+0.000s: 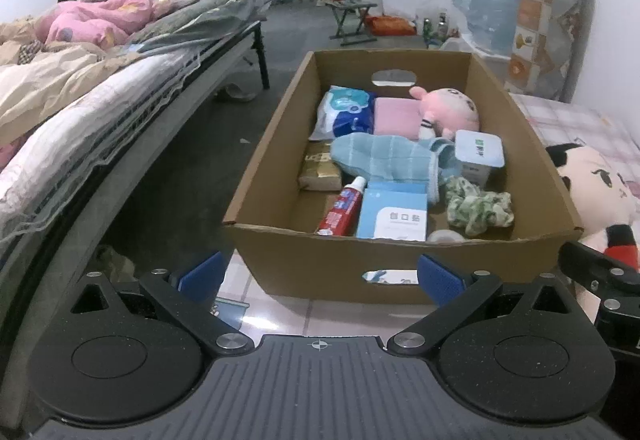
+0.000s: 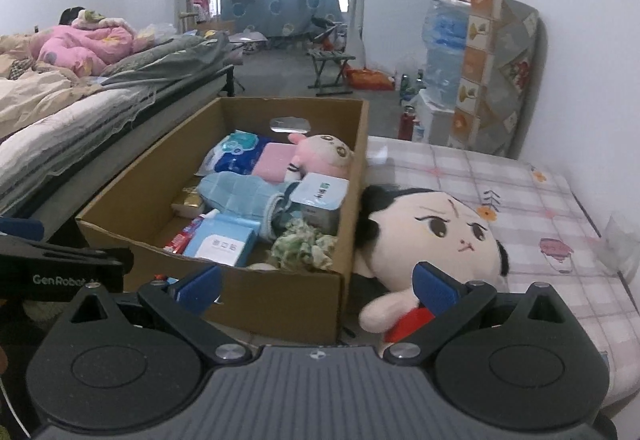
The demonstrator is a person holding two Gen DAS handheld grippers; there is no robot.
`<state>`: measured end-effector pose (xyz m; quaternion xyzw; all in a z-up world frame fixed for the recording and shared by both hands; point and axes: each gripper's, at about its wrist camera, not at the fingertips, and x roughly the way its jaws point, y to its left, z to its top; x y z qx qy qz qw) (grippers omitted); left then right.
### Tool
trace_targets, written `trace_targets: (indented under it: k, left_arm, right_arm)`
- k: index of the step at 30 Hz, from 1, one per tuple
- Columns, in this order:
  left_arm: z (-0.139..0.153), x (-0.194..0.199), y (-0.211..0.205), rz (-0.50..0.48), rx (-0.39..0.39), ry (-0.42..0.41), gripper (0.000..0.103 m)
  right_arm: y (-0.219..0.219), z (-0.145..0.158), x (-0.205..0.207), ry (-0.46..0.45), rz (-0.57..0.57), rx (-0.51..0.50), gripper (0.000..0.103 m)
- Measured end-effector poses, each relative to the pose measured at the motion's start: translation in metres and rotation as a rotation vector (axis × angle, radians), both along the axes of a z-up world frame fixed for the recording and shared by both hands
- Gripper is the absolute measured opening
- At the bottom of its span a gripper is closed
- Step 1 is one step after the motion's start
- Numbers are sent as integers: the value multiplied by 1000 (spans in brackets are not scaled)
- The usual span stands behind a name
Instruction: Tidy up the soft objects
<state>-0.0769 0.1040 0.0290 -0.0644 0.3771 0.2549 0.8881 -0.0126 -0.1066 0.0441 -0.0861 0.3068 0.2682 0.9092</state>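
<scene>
Inside cardboard box [image 1: 280, 143], pink plush [image 1: 450, 111], blue towel [image 1: 384, 155], toothpaste [image 1: 344, 207], both tools [image 1: 320, 276] [image 2: 318, 282] spread, empty.

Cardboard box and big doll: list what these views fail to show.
- Big doll: body hidden behind the right gripper in the right wrist view; cut by the frame edge in the left.
- Gold packet: partly under the blue towel.
- White object in the cardboard box: hidden by its near wall.
</scene>
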Motion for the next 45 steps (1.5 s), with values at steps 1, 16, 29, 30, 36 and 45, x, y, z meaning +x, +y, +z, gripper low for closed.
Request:
trace_targets:
  k: [1,16,29,30,36,45]
  left_arm:
    - [0,0,2,4,-2,-1,103]
    - [2,-1,7,-14,-49,-19,103]
    - [5,-1,7,-24,-57,-41,103]
    - [6,-1,8,-23,-56,-42,103]
    - [5,-1,11,-19,-65,-41,103]
    - [4,-3,15,-12,-78,-44,103]
  right_arm:
    - [2,0,1,4,6,3,77]
    - [4,4,3,42,-24,31,77]
    - [4,8,-1,19,-25,20,77]
    - [4,8,-1,18,-26,20,77]
    - [5,9,1,16,-23,17,77]
    - [7,10,3,16,-21,13,77]
